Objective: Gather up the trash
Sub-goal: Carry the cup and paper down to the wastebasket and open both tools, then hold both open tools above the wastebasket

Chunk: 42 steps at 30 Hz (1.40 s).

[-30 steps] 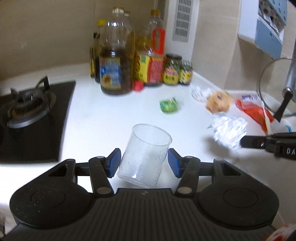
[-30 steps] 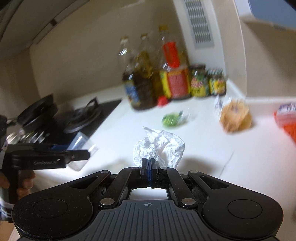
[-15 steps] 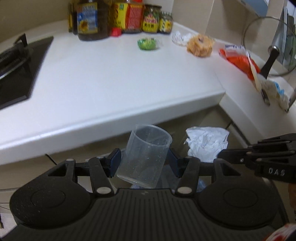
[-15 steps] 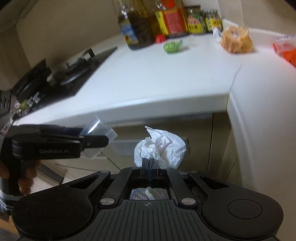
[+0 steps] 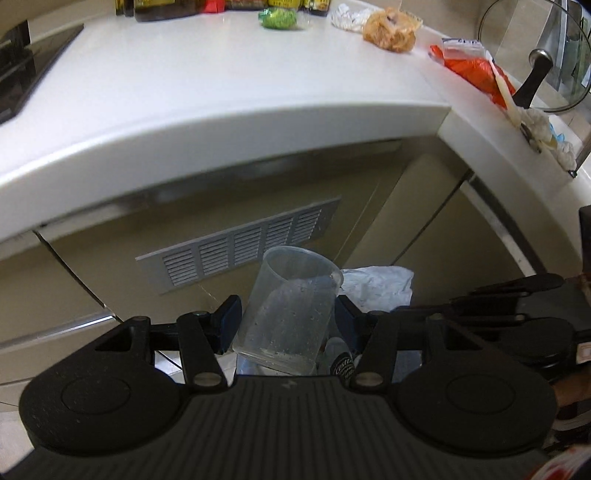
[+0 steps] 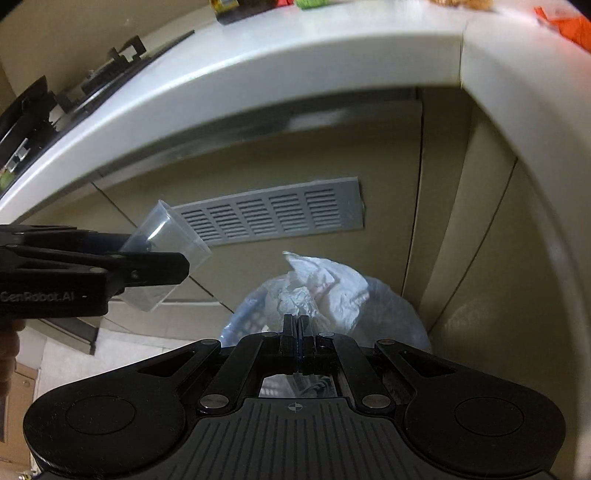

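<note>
Below the white tabletop [image 5: 229,122] edge, in front of a beige cabinet with a grey vent [image 6: 273,212], two claws are held over a bag-lined bin [image 6: 402,314]. A clear plastic cup [image 5: 291,310] is clamped between the blue pads of the left claw [image 5: 288,323], tilted toward 1 o'clock. A crumpled white tissue [image 6: 321,288] is pinched in the fully closed right claw [image 6: 298,334], directly above the bin. On the tabletop at 12 o'clock, a green wrapper [image 5: 277,18] and orange bag [image 5: 389,31] are seen.
</note>
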{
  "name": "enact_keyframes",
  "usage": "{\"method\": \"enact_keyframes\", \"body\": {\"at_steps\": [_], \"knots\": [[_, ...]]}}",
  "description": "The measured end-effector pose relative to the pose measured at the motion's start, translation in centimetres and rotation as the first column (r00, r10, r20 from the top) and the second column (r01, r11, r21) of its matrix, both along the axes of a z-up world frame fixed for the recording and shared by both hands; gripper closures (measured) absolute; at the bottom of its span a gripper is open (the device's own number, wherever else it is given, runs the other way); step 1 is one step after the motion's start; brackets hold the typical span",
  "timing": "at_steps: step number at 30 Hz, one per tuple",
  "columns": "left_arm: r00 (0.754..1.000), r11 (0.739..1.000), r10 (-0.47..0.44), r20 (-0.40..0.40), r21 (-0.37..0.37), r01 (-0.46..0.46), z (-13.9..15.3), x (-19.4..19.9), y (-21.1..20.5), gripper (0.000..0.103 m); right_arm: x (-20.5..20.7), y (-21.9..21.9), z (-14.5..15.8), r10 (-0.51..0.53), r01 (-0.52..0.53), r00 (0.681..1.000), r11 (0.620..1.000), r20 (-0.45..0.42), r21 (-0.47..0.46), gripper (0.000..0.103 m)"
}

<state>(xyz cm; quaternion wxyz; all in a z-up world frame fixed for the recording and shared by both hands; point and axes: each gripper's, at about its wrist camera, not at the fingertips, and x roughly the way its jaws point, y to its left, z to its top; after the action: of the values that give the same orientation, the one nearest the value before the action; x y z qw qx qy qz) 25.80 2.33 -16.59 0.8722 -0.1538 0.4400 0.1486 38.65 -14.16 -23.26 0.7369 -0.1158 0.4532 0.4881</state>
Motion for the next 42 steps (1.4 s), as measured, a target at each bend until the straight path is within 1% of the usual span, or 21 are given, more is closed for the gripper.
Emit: {"method": "enact_keyframes", "body": {"at_steps": [7, 10, 14, 19, 20, 21, 23, 28, 30, 33, 42], "knots": [[1.0, 1.0, 0.001, -0.028, -0.016, -0.001, -2.6, -0.1, 0.4, 0.05, -0.4, 0.7, -3.3, -0.026, 0.026, 1.0, 0.999, -0.003, -0.023, 0.102], [0.999, 1.0, 0.003, -0.039, -0.027, -0.004, -3.5, -0.2, 0.6, 0.05, -0.5, 1.1, -4.5, -0.052, 0.052, 0.999, 0.999, -0.01, -0.014, 0.102], [0.999, 0.999, -0.002, -0.049, -0.038, 0.0, -4.5, -0.3, 0.7, 0.05, -0.4, 1.1, -5.6, -0.099, 0.099, 0.995, 0.995, -0.026, -0.001, 0.102], [0.998, 0.999, -0.02, -0.053, -0.046, 0.018, -5.0, -0.3, 0.3, 0.05, -0.5, 0.9, -5.8, -0.124, 0.124, 0.991, 0.992, -0.039, -0.007, 0.1], [0.998, 0.999, -0.023, -0.054, -0.048, 0.021, -5.1, -0.3, 0.3, 0.05, -0.6, 0.7, -5.8, -0.131, 0.131, 0.991, 0.991, -0.036, -0.01, 0.094], [0.998, 0.999, -0.027, -0.056, -0.049, 0.025, -5.2, -0.3, 0.3, 0.05, -0.7, 0.6, -5.9, -0.136, 0.135, 0.99, 0.991, -0.037, -0.014, 0.085], [0.998, 0.998, -0.036, -0.057, -0.05, 0.033, -5.2, -0.3, 0.2, 0.05, -0.8, 0.1, -5.9, -0.154, 0.153, 0.987, 0.988, -0.039, -0.022, 0.074], [0.997, 0.997, -0.057, -0.058, -0.053, 0.054, -5.4, -0.1, -0.1, 0.05, -0.9, -0.9, -6.1, -0.204, 0.202, 0.979, 0.978, -0.027, -0.055, 0.067], [0.996, 0.996, -0.064, -0.058, -0.058, 0.061, -5.5, 0.1, -0.3, 0.05, -0.8, -1.3, -6.1, -0.219, 0.217, 0.976, 0.974, -0.019, -0.062, 0.06], [0.995, 0.995, -0.078, -0.059, -0.068, 0.074, -5.8, 0.5, -0.6, 0.05, -0.8, -1.6, -5.9, -0.245, 0.244, 0.97, 0.967, 0.007, -0.071, 0.056], [0.991, 0.988, -0.121, -0.057, -0.108, 0.114, -7.0, 2.4, -1.9, 0.05, -0.8, -2.2, -5.9, -0.275, 0.279, 0.96, 0.953, 0.042, -0.116, 0.052]]}}
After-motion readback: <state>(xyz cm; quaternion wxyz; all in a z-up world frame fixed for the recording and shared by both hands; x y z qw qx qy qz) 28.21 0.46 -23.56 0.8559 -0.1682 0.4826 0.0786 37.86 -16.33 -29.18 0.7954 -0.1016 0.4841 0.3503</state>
